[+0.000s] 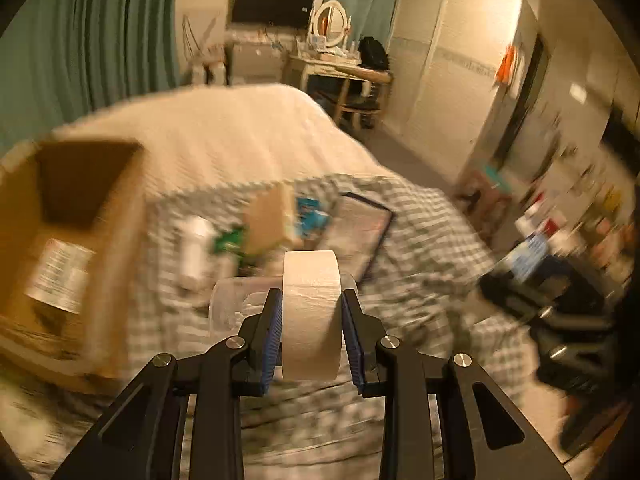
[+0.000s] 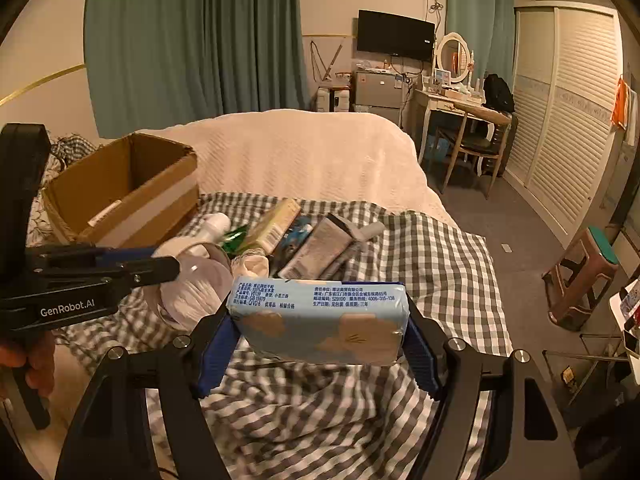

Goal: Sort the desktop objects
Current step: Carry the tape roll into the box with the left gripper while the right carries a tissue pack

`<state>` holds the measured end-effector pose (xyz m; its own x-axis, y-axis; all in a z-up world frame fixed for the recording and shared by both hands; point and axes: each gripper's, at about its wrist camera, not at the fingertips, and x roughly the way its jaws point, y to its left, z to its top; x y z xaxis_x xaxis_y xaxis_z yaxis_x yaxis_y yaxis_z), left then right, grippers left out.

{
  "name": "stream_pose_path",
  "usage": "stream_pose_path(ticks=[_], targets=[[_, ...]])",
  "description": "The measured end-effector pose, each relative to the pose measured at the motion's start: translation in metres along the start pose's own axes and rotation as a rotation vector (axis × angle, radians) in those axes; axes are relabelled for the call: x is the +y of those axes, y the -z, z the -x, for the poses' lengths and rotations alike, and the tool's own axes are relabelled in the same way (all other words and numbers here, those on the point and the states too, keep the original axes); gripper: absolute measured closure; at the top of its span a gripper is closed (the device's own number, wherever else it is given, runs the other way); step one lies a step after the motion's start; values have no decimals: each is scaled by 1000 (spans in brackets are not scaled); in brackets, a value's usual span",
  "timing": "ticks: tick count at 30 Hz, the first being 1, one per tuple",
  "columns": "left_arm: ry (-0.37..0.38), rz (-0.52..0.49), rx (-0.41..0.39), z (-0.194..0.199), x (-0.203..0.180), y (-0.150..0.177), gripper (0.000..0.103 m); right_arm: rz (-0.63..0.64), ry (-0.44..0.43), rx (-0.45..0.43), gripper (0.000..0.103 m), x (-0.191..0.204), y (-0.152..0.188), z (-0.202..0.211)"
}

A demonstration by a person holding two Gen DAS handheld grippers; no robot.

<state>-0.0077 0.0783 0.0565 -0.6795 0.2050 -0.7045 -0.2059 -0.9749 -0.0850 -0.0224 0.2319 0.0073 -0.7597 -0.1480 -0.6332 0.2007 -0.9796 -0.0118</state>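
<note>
Item, left to right in the right wrist view: cardboard box (image 2: 120, 196), open-topped, at the upper left of the frame; left gripper (image 2: 160, 264) lies just below it, pads clamped on a white tape roll (image 1: 311, 312) set on edge.

Lower centre: right gripper (image 2: 320, 340) clasps a blue tissue pack (image 2: 320, 320), long axis across the jaws. Box lies up-left of both grippers; the left looks nearer.

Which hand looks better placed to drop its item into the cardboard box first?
Probably the left. Its claw grips the tape roll, and the cardboard box sits close beside it. The right claw holds a tissue pack, but the left claw lies between it and the box.
</note>
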Motion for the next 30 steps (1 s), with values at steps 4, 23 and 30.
stream_pose_path(ticks=[4, 23, 30], targets=[[64, -57, -44, 34, 11, 11, 74, 14, 16, 3, 30, 27, -1, 16], [-10, 38, -60, 87, 74, 12, 74, -36, -25, 19, 30, 83, 6, 23], [-86, 83, -118, 106, 135, -12, 74, 58, -111, -30, 30, 134, -41, 33]])
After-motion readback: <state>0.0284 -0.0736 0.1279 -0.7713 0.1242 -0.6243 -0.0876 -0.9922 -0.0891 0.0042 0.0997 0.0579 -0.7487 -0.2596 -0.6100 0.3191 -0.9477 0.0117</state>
